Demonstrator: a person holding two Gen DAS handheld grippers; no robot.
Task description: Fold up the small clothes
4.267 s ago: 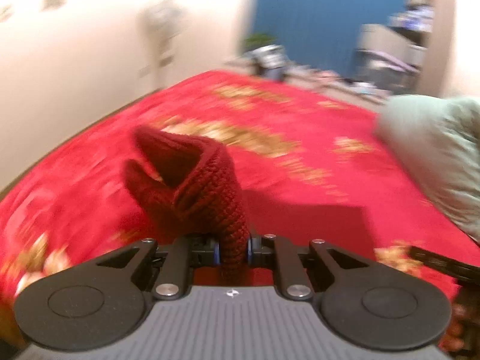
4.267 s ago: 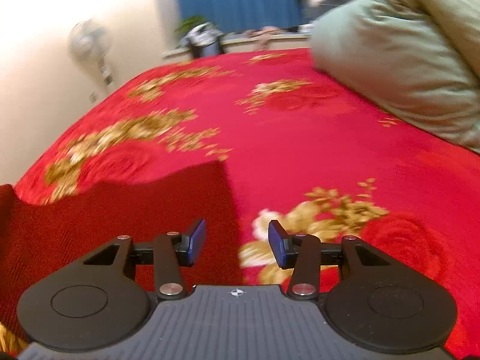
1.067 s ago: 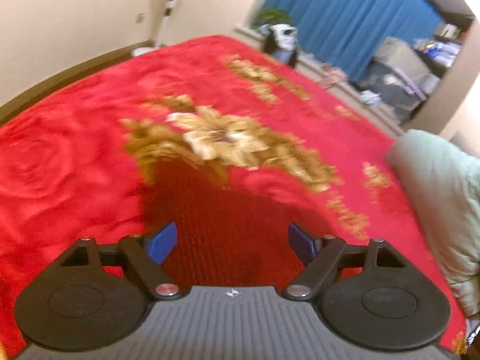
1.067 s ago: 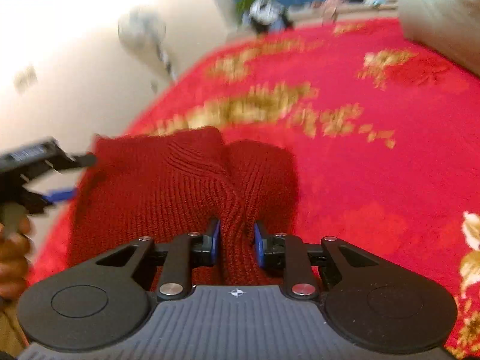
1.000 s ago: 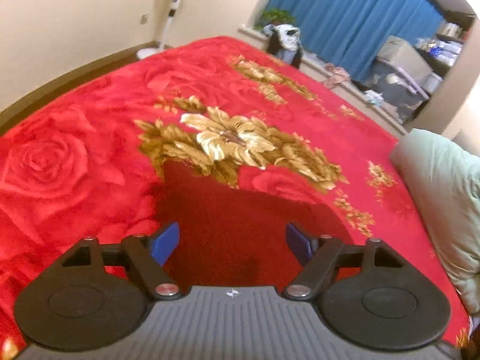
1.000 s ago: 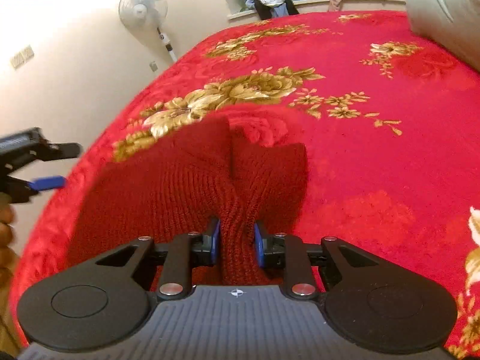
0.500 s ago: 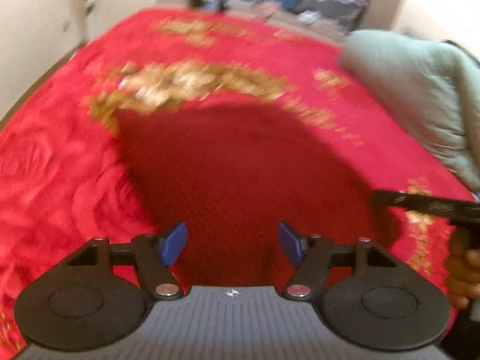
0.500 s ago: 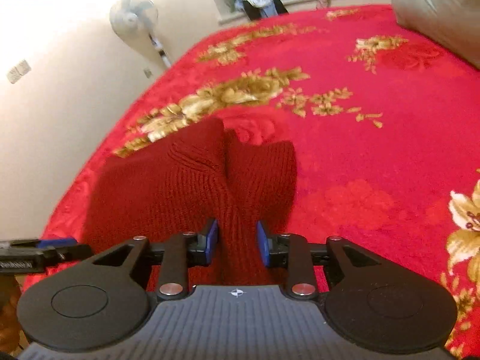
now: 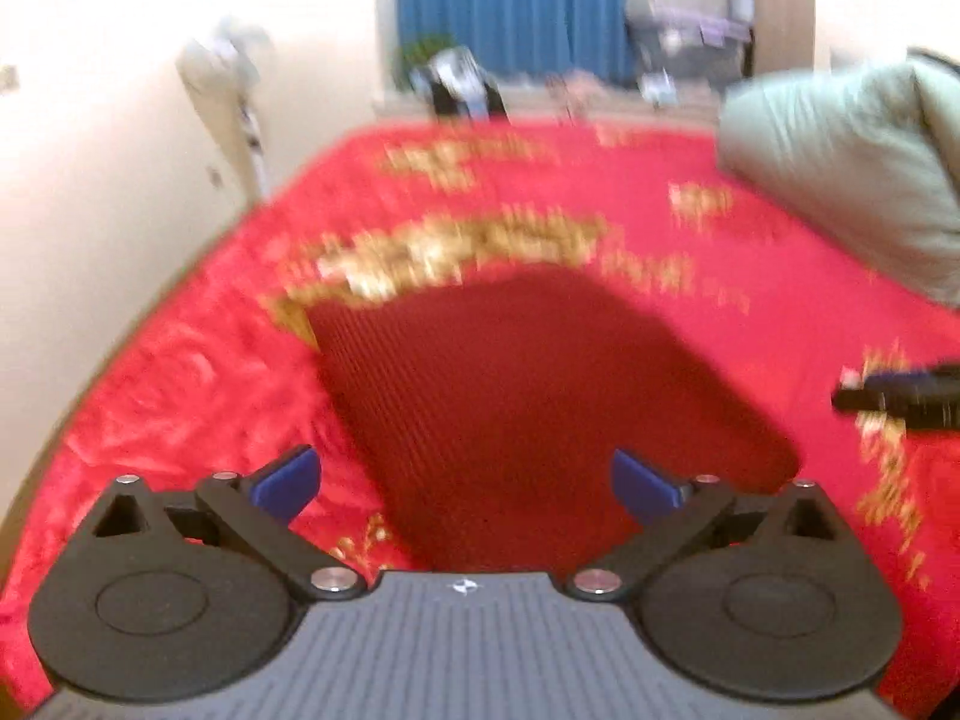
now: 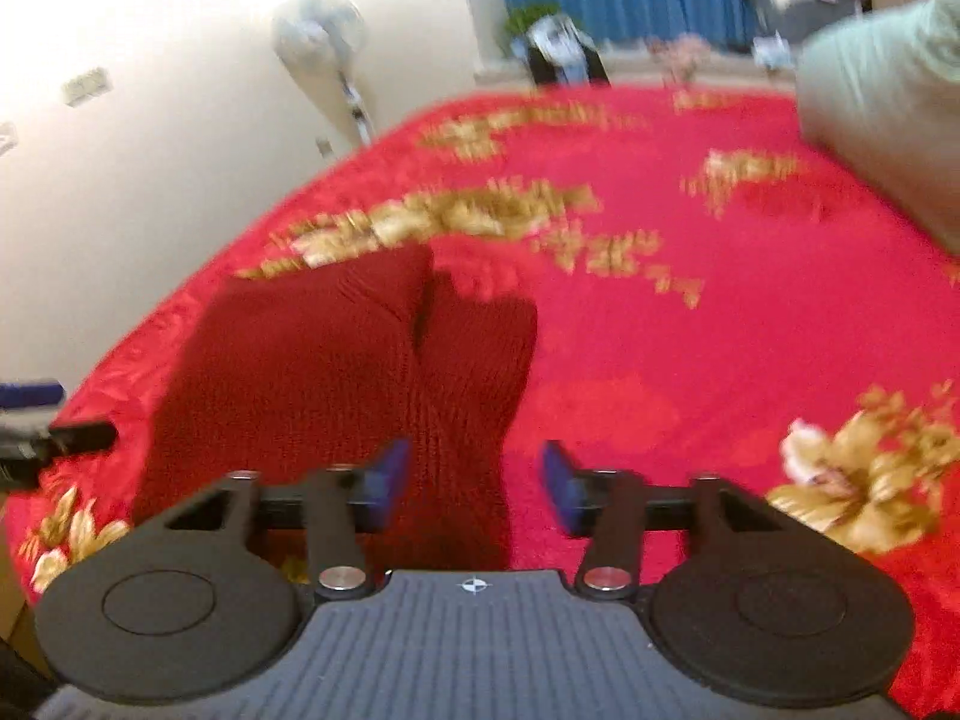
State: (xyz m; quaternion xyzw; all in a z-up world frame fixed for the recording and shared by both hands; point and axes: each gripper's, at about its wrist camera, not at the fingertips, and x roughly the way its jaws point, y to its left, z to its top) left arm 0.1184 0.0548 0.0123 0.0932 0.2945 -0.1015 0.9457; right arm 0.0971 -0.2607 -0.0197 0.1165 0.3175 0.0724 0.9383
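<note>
A dark red knitted garment (image 9: 528,384) lies folded flat on the red flowered bedspread (image 9: 180,420). My left gripper (image 9: 465,483) is open and empty, just above the garment's near edge. In the right wrist view the garment (image 10: 336,372) has a raised fold down its middle. My right gripper (image 10: 474,480) is open with the fold between its fingers, no longer pinched. The right gripper's tip shows at the right edge of the left wrist view (image 9: 900,396). The left gripper's tip shows at the left edge of the right wrist view (image 10: 36,420).
A grey-green pillow (image 9: 852,168) lies on the bed at the right and also shows in the right wrist view (image 10: 888,96). A standing fan (image 10: 324,42) is by the cream wall. Blue curtains (image 9: 504,0) and clutter are beyond the bed's far end.
My right gripper has opened and let go of the garment's fold. My left gripper stayed open and swung round to face the garment squarely, opening a little wider.
</note>
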